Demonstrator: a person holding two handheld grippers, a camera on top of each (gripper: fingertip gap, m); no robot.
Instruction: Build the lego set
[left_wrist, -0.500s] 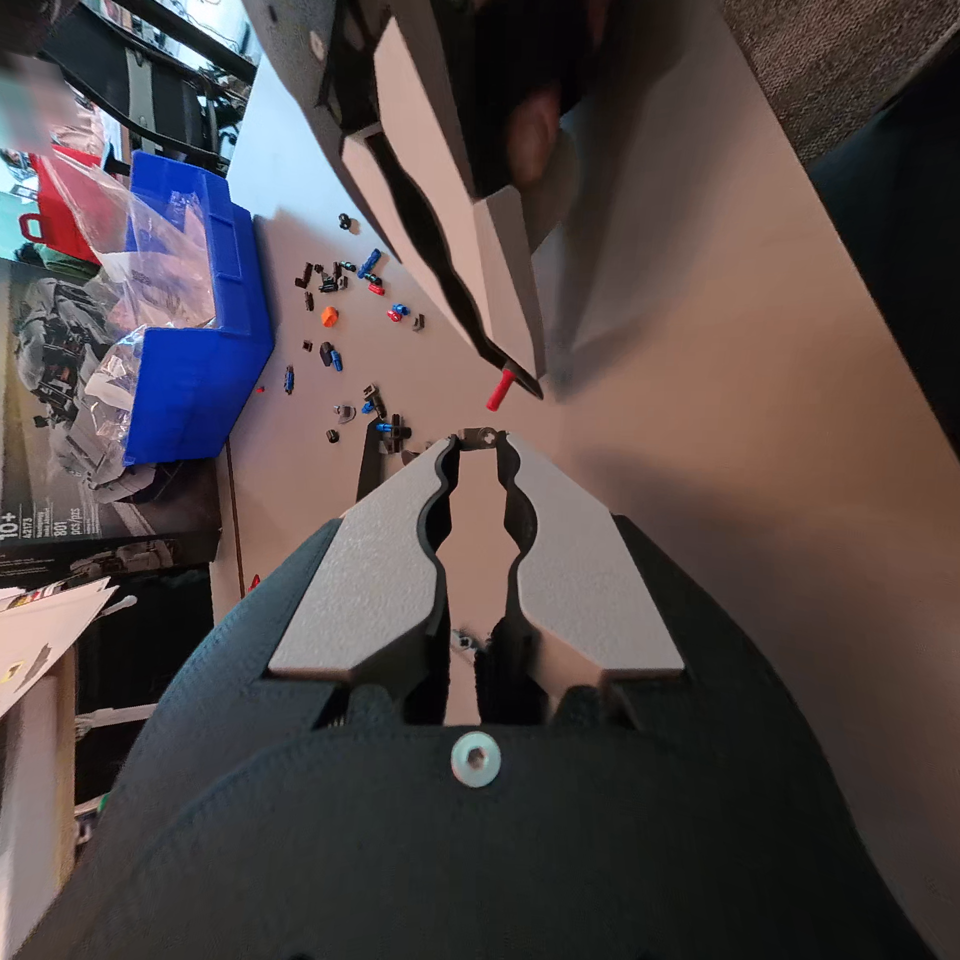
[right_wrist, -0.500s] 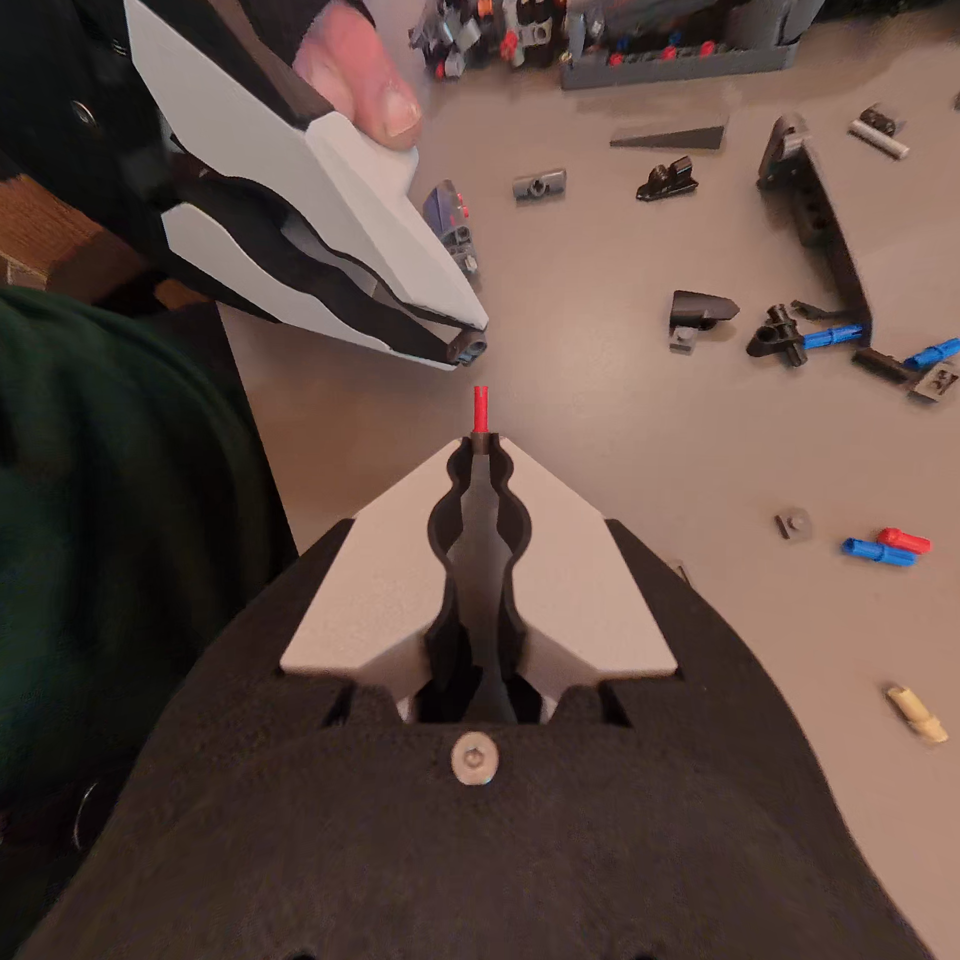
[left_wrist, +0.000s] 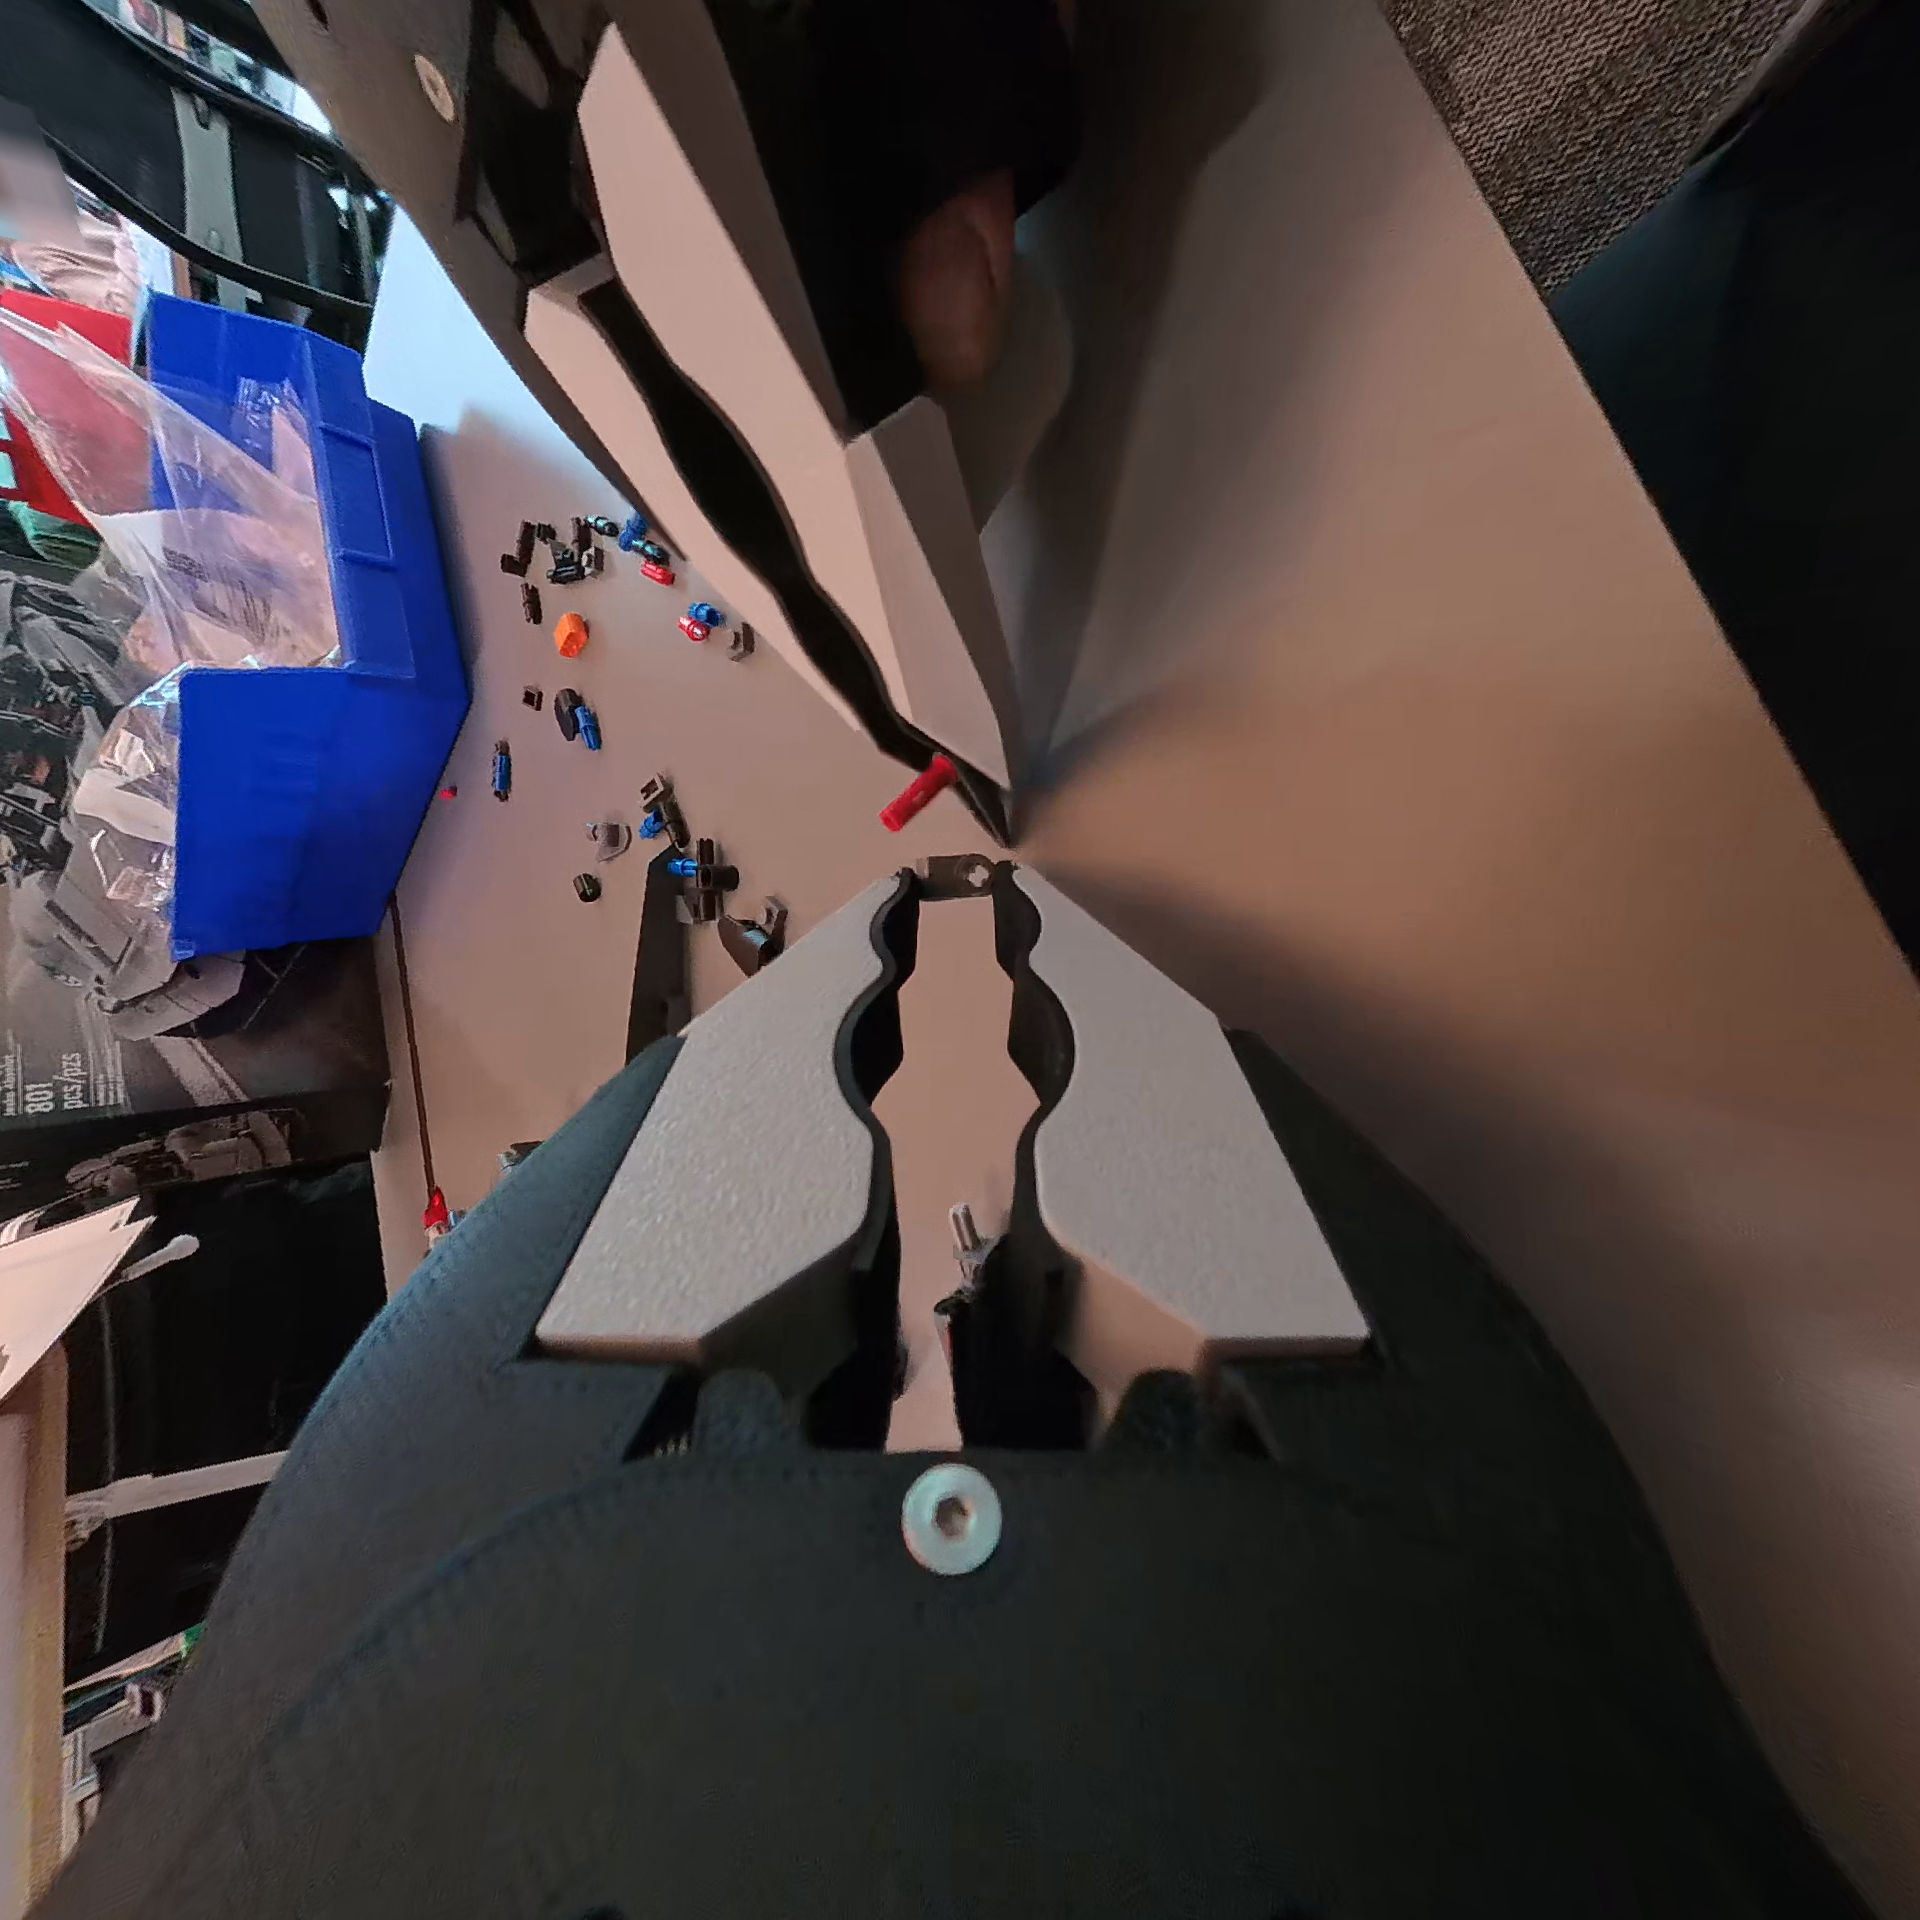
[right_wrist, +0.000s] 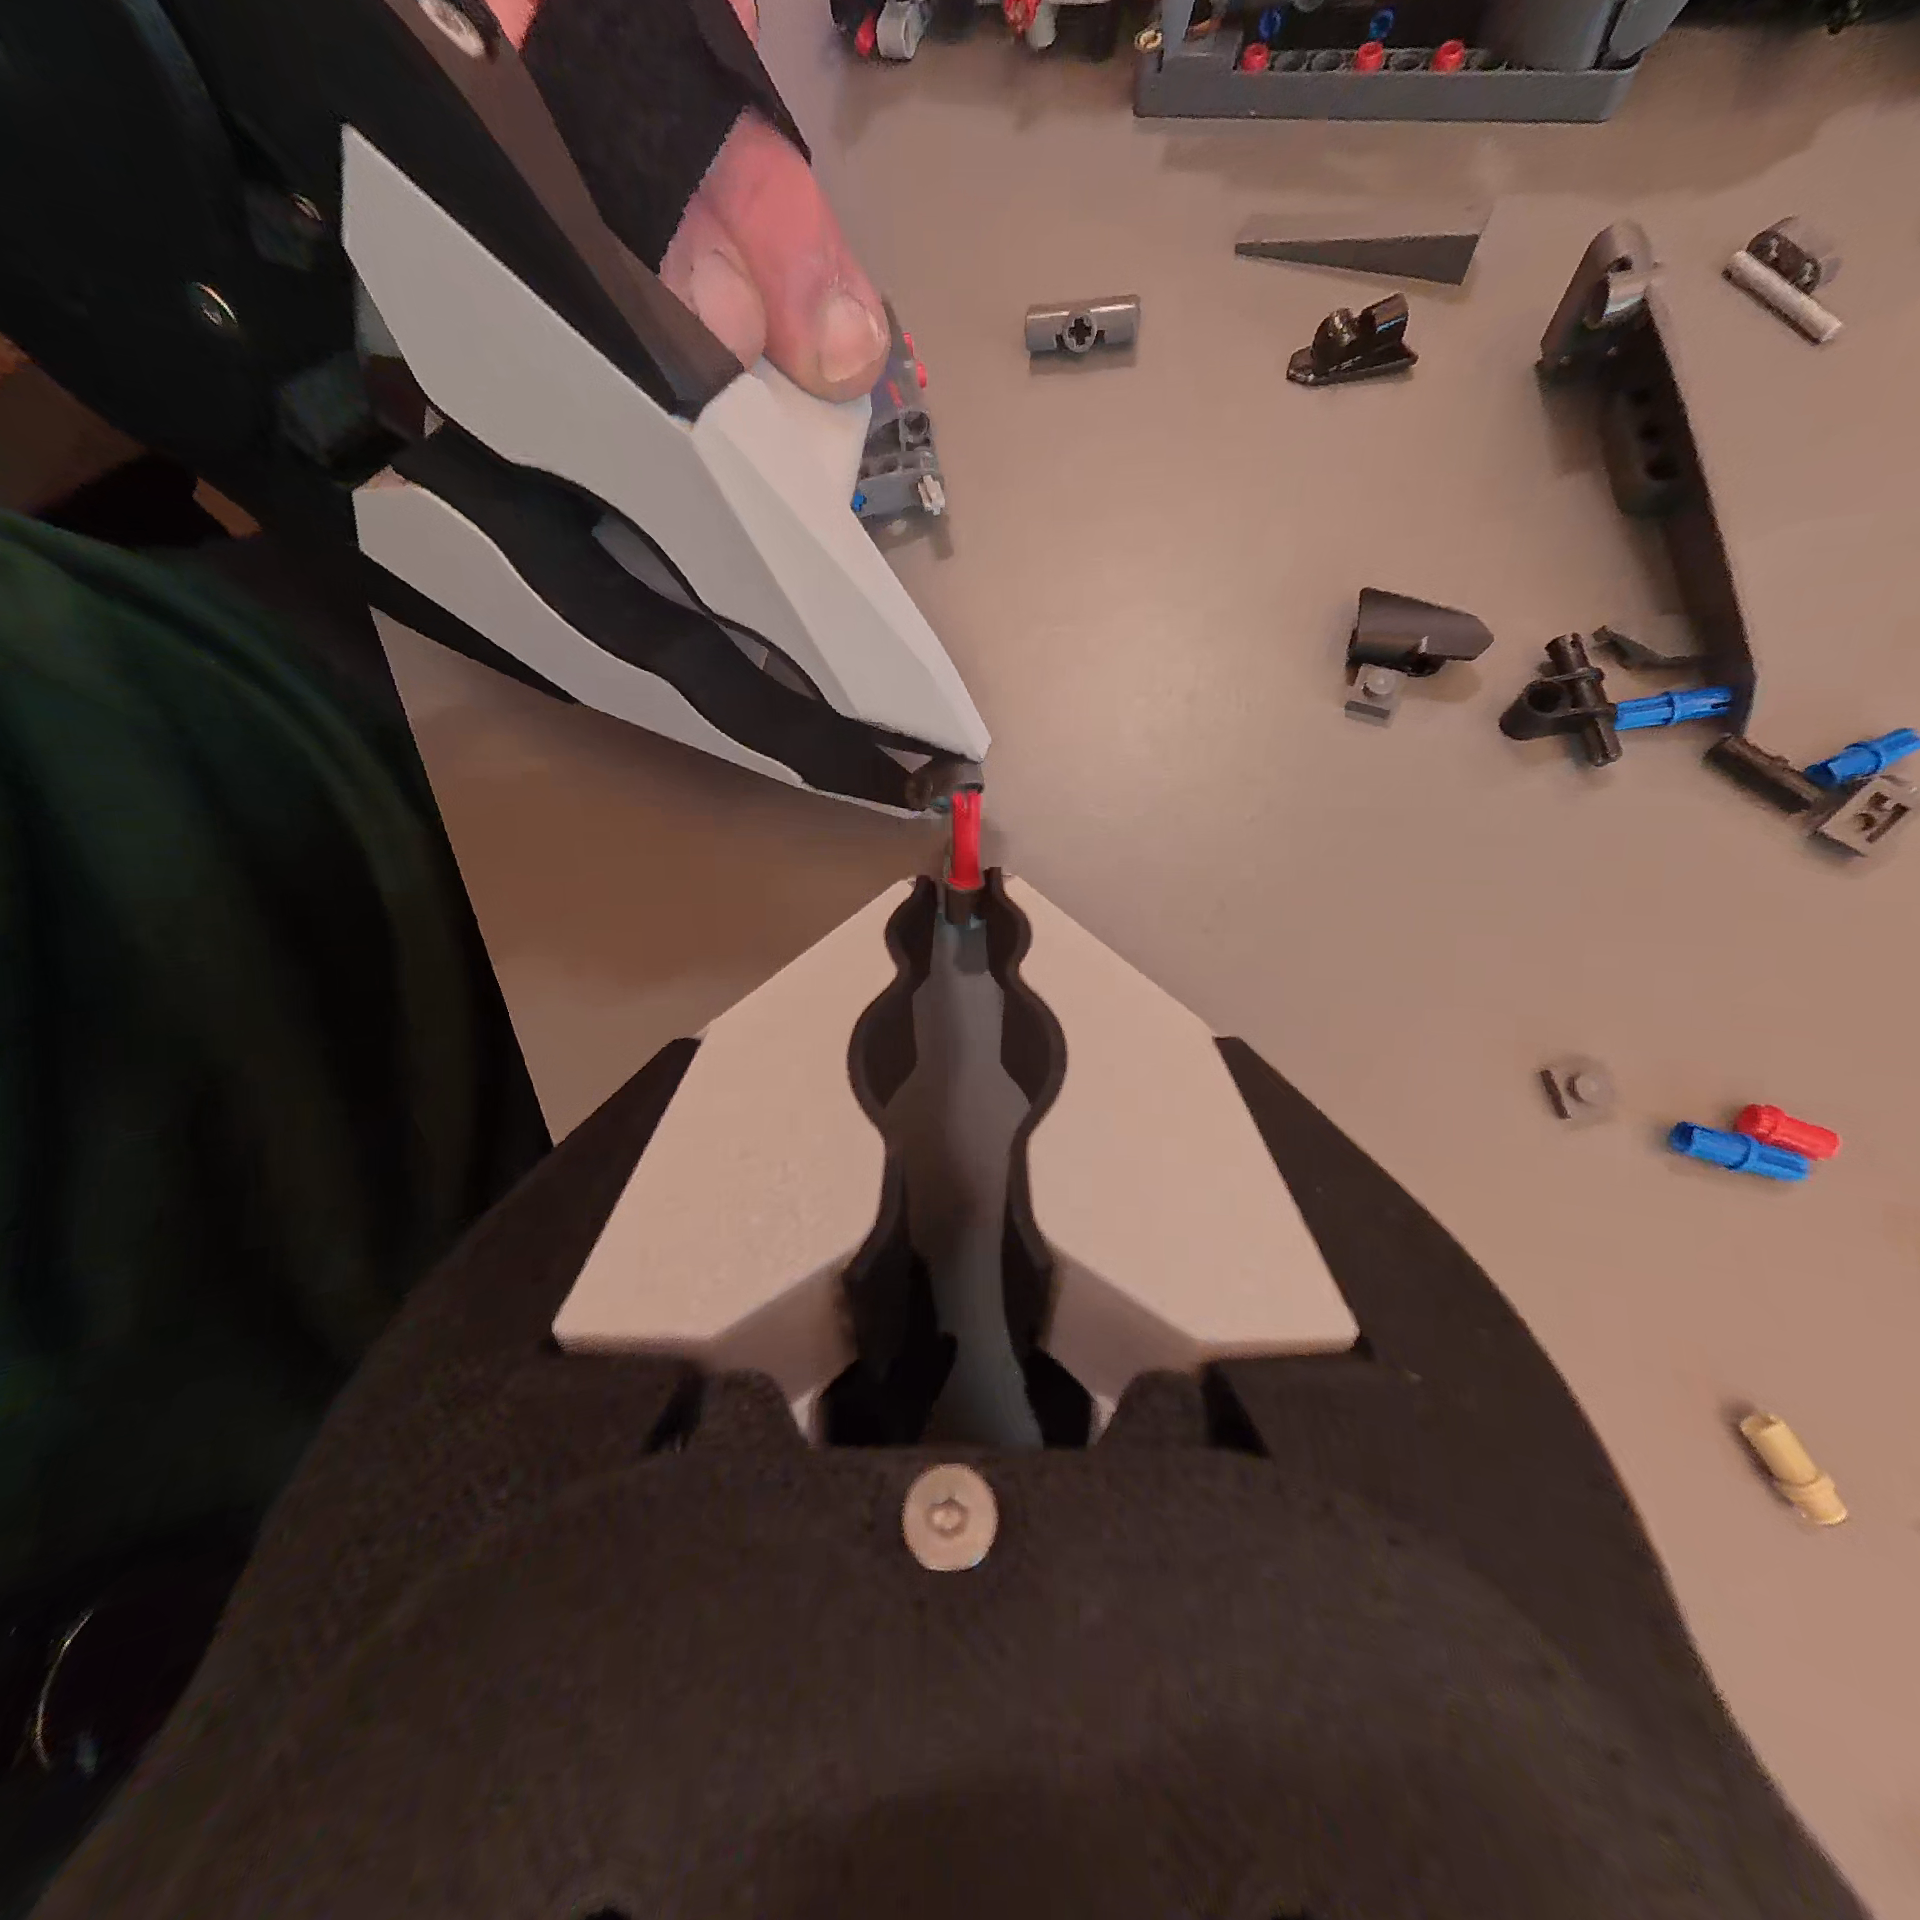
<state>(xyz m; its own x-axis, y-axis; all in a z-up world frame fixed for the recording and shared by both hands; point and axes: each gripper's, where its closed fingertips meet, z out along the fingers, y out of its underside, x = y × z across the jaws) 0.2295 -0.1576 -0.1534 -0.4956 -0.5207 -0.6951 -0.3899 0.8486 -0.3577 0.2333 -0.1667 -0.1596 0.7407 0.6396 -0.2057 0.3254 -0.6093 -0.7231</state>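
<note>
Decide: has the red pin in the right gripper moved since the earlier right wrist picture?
Yes. The red pin has closed on the grey connector in the left gripper; the table's loose parts barely shifted.

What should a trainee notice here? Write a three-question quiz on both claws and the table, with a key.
1. True or false: the right claw is shut on a red pin.
2. What does the left claw hold? A) a small grey piece with a hole; B) a blue pin; C) nothing.
3. Fill in: in the left wrist view, the bin beside the loose parts is ____.
Key: 1 true; 2 A; 3 blue.
</note>
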